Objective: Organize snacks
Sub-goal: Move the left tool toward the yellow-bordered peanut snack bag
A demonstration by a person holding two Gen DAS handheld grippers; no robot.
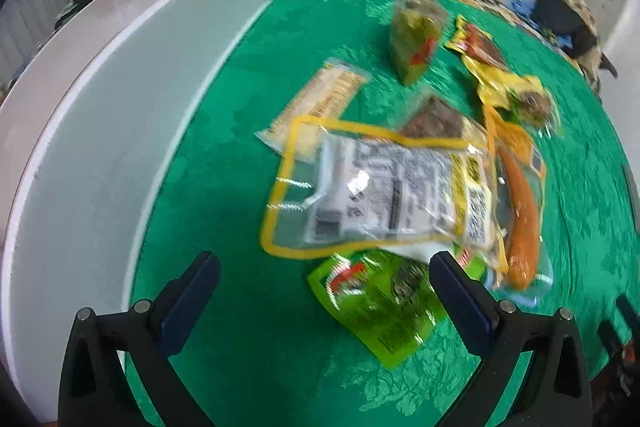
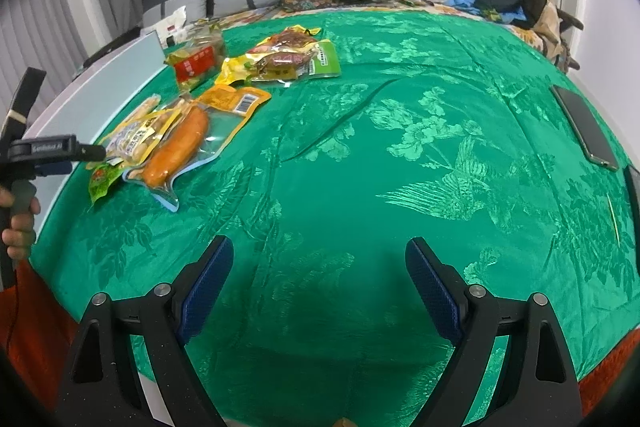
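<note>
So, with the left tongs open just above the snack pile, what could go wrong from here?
1. The packets overlap: the clear yellow-edged packet lies on the green packet and beside the sausage pack, so the left tongs may pinch or drag two together.
2. The glossy film could slip from the pads.
3. The white box stands close on the left, so a swing might knock it.

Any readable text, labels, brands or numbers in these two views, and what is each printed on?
"Genrobot AI", roughly: small white print on the left gripper's body, right wrist view; hard to make out.
White label on the yellow-bordered pouch: print blurred, unreadable.
Barcode on the sausage pack: digits too small.
Green packet, red-label bag: unreadable.
</note>
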